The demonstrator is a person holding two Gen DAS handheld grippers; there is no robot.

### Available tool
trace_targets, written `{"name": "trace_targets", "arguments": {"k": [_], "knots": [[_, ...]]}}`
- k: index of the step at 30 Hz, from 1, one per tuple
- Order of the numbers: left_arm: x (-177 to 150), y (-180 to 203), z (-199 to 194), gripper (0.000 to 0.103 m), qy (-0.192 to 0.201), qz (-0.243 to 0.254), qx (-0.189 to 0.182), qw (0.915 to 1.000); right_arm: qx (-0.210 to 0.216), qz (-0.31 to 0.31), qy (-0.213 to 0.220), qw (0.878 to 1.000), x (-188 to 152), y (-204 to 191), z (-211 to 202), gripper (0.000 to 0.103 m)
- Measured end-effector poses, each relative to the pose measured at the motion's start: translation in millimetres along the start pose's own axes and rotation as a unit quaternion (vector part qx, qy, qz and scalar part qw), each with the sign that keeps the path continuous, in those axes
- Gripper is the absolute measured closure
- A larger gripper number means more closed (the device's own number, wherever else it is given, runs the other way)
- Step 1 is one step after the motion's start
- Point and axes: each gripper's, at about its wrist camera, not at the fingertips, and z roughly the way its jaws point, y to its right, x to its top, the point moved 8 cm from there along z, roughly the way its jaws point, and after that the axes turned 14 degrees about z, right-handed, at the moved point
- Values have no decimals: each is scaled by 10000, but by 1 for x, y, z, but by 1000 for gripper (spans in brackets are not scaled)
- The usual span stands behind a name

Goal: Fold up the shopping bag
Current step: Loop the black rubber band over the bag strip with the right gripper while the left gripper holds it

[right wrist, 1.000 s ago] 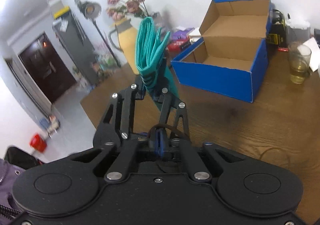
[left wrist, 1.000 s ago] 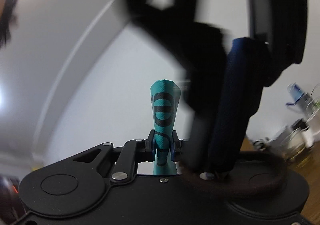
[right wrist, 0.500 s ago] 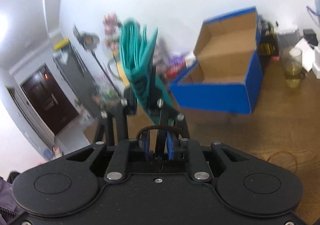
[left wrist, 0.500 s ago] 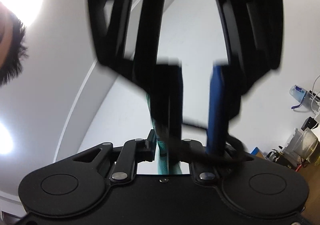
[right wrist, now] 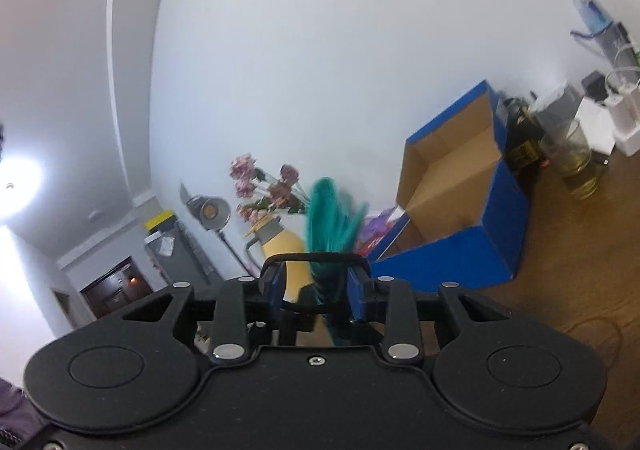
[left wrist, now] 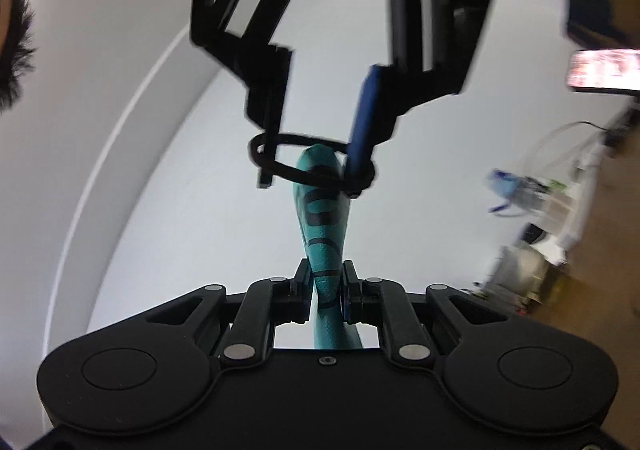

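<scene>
The folded teal bag (left wrist: 322,234) is pinched upright in the left gripper (left wrist: 325,286). A black elastic band (left wrist: 312,165) is stretched over spread right gripper (right wrist: 316,286) fingers around its top. The blue box (right wrist: 460,217) on the surface lies open, its contents unclear.

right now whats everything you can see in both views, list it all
folded shopping bag: 1, teal with black print, clamped upright in the left gripper
elastic band: 1, black, stretched over the right gripper's fingers, ringing the bag's tip
cardboard box: 1, blue outside, brown inside, open, on the wooden table
glass: 1, clear with yellowish liquid, beside the box
flowers: 1 bunch, pink, in a yellow vase
lamp: 1, grey, left of the flowers
left gripper: black, shut on the bag
right gripper: black with blue pads, open
</scene>
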Motion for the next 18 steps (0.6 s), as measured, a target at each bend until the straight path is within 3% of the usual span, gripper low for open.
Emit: {"name": "trace_targets", "arguments": {"k": [6, 8, 10, 13, 18], "knots": [[-38, 21, -46, 90, 738, 851, -293, 9932, 90, 514, -592, 9969, -28, 32, 10, 67], [-45, 30, -58, 90, 961, 1126, -394, 9882, 151, 660, -786, 9946, -41, 41, 16, 75], [-53, 37, -67, 90, 888, 1331, -536, 9857, 197, 872, -920, 9917, -54, 51, 25, 83], [-58, 46, -73, 82, 618, 1599, -639, 9831, 285, 1247, -1081, 9859, -70, 64, 34, 87], [-53, 52, -68, 84, 115, 1440, -851, 9858, 441, 1631, -1204, 9782, -86, 74, 42, 87]]}}
